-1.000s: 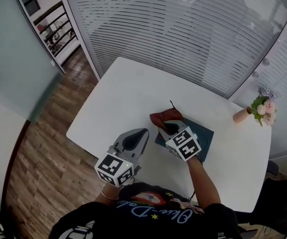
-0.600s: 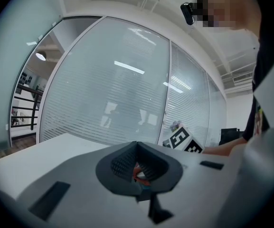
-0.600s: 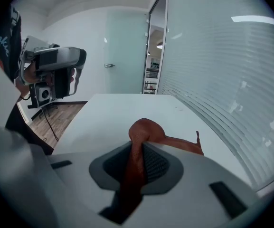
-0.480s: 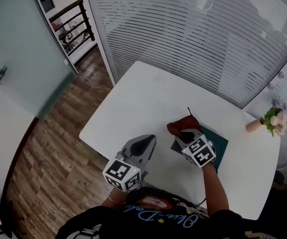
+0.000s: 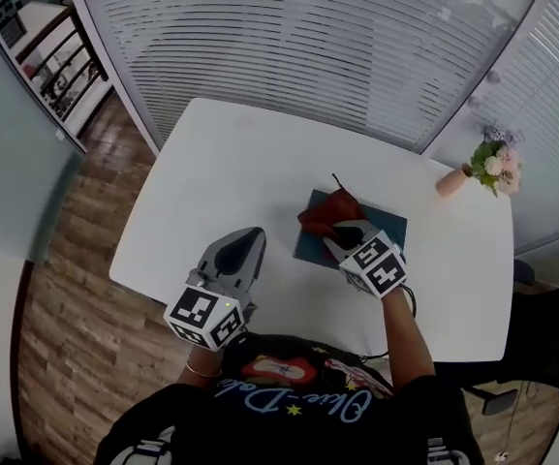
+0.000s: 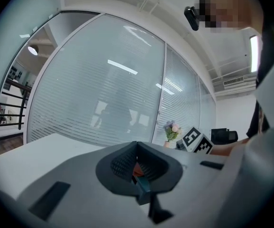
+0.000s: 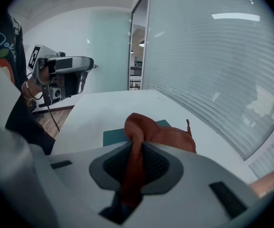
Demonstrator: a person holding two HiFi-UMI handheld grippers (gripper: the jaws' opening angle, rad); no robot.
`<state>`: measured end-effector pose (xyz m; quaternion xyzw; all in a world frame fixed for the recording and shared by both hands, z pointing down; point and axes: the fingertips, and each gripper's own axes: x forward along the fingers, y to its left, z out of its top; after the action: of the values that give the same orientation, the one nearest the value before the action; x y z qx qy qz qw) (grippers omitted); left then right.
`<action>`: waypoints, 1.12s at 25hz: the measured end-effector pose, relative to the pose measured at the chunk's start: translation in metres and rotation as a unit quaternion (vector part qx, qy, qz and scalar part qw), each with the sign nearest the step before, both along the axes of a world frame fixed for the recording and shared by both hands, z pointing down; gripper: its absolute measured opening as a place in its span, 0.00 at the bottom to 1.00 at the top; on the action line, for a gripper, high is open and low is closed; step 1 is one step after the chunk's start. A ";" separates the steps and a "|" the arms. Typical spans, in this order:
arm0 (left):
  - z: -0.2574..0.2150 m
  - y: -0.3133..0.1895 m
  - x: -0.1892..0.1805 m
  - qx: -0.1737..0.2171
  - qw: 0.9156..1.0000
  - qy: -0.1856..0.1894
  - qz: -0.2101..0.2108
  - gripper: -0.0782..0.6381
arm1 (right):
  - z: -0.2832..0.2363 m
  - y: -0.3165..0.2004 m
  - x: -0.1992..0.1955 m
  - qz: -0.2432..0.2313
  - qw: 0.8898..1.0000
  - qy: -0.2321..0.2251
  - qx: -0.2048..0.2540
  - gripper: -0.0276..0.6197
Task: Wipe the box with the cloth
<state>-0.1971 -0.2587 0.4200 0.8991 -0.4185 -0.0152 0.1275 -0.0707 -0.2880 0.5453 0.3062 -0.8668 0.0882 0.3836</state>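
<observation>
Bearing black-and-white square markers, a cube caps each tool; no word can be read on them. The light cursive lettering on the person's dark shirt [image 5: 294, 400] is too warped to read with certainty.

A small peach-coloured vase [image 5: 450, 180] stands near the far right edge of the white tabletop [image 5: 231, 172] and holds pink and white flowers with green leaves. The box [image 5: 384, 229] is a flat teal one, lying on the tabletop in front of the person's right side.

The right tool [image 7: 136, 148] has its jaws pressed together on a fold of the red cloth [image 7: 160, 133], which rises in a bunch from between the pads and spreads out beyond them. In the head view this cloth [image 5: 326, 211] sits crumpled on the far left part of the box, with the right tool [image 5: 341, 232] over the box just behind it.

The left tool [image 6: 137, 146] has its jaws pressed together with nothing between them. It hangs above bare tabletop to the left of the box, apart from both box and cloth [image 5: 247, 237].
</observation>
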 end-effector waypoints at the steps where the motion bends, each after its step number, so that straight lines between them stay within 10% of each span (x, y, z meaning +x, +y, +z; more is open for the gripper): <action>1: 0.000 -0.002 0.004 0.002 1.000 -0.002 0.008 0.11 | 0.001 0.000 0.006 0.010 1.000 0.001 0.000 0.13; 20: 0.007 -0.020 0.030 -0.003 0.997 -0.007 0.077 0.11 | 0.002 0.015 0.134 0.216 0.976 -0.012 0.015 0.13; 28: 0.010 -0.028 0.035 -0.004 0.996 -0.008 0.086 0.11 | 0.003 0.025 0.174 0.315 0.946 -0.073 0.019 0.13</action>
<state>-0.1624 -0.2869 0.4304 0.9312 -0.3409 0.0046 0.1287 0.1036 -0.2627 0.5480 0.5638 -0.7533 0.2101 0.2655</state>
